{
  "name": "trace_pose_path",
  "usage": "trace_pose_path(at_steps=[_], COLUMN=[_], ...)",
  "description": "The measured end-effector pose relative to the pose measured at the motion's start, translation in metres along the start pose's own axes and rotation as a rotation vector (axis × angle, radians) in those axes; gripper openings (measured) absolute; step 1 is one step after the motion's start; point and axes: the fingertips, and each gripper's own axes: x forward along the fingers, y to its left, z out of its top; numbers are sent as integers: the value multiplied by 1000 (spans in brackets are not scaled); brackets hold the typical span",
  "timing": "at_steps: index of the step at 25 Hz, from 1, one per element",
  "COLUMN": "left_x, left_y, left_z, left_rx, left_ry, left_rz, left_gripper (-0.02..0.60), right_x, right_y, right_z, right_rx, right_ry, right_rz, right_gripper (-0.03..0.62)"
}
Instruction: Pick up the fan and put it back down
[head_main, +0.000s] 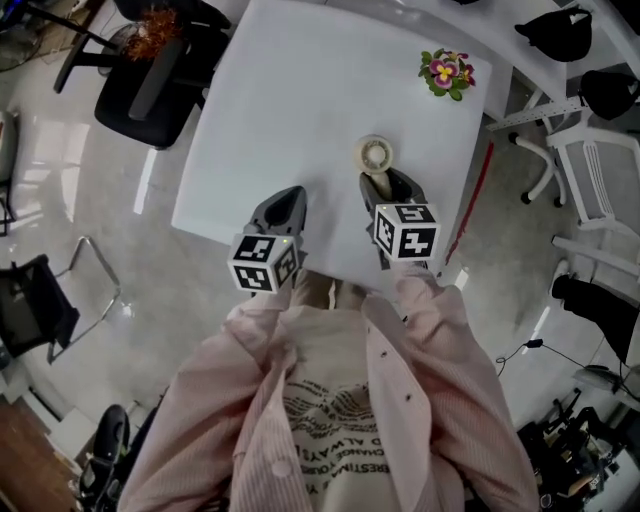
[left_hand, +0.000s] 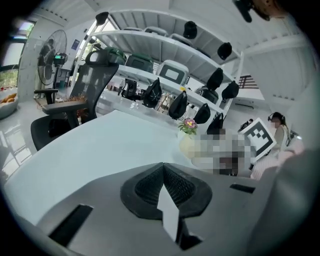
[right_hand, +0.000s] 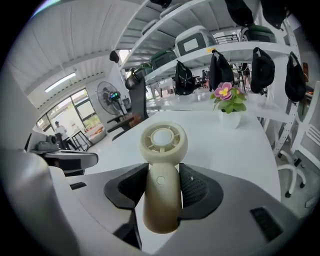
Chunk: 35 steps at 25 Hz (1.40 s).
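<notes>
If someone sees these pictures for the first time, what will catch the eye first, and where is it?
The cream handheld fan stands out first: its handle sits clamped between the jaws of the right gripper, with its round head pointing out over the white table. Next comes the small pot of pink and yellow flowers near the table's far right corner. The left gripper, beside the right one, has its jaws together on nothing.

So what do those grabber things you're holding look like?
The left gripper and right gripper are smooth grey shells narrowing to a tip, with black ribbed pads inside. Each carries a white cube printed with black square markers. The person's sleeves are pale pink with fine stripes.
</notes>
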Motion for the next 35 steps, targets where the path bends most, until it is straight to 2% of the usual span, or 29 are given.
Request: trace_pose_path(at_steps=[7,15,19,23,35], left_x=[13,18,18,18,18], left_y=[6,8,9,11,10], left_z=[-16,-27,-28,-29,-28], left_rx=[-27,-46,-53,-55,-51], left_ry=[35,57,57,59,59], left_rz=[6,0,-4,-8,-20], left_gripper=[2,2,2,2,2], right_x=[27,42,45,46,47], right_y=[-1,3,3,4,4], right_z=[-28,-47,-51,-54,-55], right_rx=[-19,-30,-29,-78,-126], right_ry=[138,228,244,256,242], right_rz=[-29,-55,-65,-87,-117], right_gripper=[184,184,184,184,184])
